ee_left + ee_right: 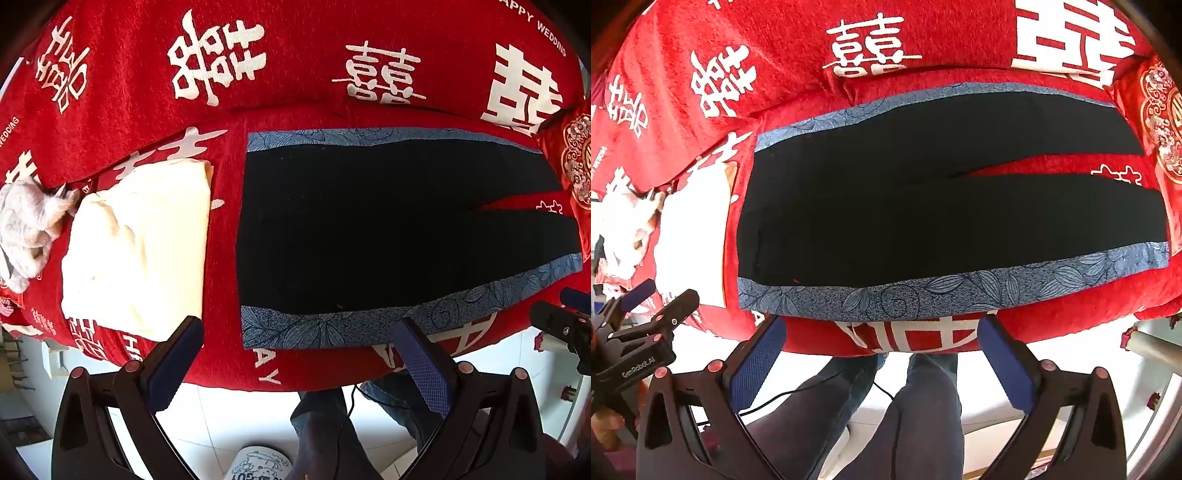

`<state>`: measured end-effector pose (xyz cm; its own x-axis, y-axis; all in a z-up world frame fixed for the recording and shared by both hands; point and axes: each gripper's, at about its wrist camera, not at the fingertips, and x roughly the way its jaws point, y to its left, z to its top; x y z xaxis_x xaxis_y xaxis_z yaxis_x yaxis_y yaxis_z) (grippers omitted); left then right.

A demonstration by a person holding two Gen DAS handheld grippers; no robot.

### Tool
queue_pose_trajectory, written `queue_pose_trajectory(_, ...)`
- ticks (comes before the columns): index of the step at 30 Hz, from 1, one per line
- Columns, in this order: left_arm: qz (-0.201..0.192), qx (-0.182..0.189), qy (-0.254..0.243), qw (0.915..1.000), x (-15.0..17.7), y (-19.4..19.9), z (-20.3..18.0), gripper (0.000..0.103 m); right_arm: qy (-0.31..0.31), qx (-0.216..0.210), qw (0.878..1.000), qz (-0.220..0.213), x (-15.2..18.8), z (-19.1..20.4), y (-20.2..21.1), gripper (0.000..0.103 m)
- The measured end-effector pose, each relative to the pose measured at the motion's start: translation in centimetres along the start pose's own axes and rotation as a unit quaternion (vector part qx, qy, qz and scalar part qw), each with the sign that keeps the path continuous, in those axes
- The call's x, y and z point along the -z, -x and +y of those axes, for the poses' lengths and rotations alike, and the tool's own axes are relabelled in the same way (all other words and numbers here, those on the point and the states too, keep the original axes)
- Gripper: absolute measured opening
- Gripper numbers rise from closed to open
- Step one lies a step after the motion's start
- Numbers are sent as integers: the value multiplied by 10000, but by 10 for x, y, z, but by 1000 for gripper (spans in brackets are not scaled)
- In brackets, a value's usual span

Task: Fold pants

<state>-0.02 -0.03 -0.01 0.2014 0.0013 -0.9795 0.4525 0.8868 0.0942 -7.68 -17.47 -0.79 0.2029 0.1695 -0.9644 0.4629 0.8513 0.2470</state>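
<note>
Pants (388, 229): lying flat on the red cover (295, 37), waist to the left, two legs running right with a thin wedge of cover showing between them. Blue leaf-print stripe along the near edge and another along the far edge.

Left gripper (295, 347): I am holding it above the near edge by the waist corner, fingers spread wide, nothing between them.

Right gripper (882, 336): I am holding it above the near stripe further right, fingers likewise wide apart, empty, not touching cloth.

Step in hand (my reading): nothing folded yet; I am lining up to pinch the near edge at two places.

Doing it well: I am aiming each pinch at the near stripe, taking both layers, one by the waist and one on the leg. Lifting both together and level should carry the near leg over onto the far one, stripe onto stripe, without dragging the cover.

Risk: thin cloth on plush; a shallow pinch may slip, a deep one may catch the cover.

Count: pants 1; legs 2; stripes 2; grippers 2; cream folded cloth (144, 251) 1, left of the waist; grey bundle (29, 229) 1, far left; patterned cushion (576, 158) 1, at the right.
</note>
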Motion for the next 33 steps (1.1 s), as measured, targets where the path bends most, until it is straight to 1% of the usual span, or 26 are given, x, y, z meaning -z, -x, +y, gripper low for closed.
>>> queue_pose_trajectory(15, 22, -4, -6, 10000, 1, 3, 0, 103, -15, -25, 10000, 17, 3, -4, 0, 103)
queue_pose_trajectory(33, -27, -161, -17, 9999, -5, 8, -12, 103, -33, -68, 9999, -94, 0, -17, 6, 103)
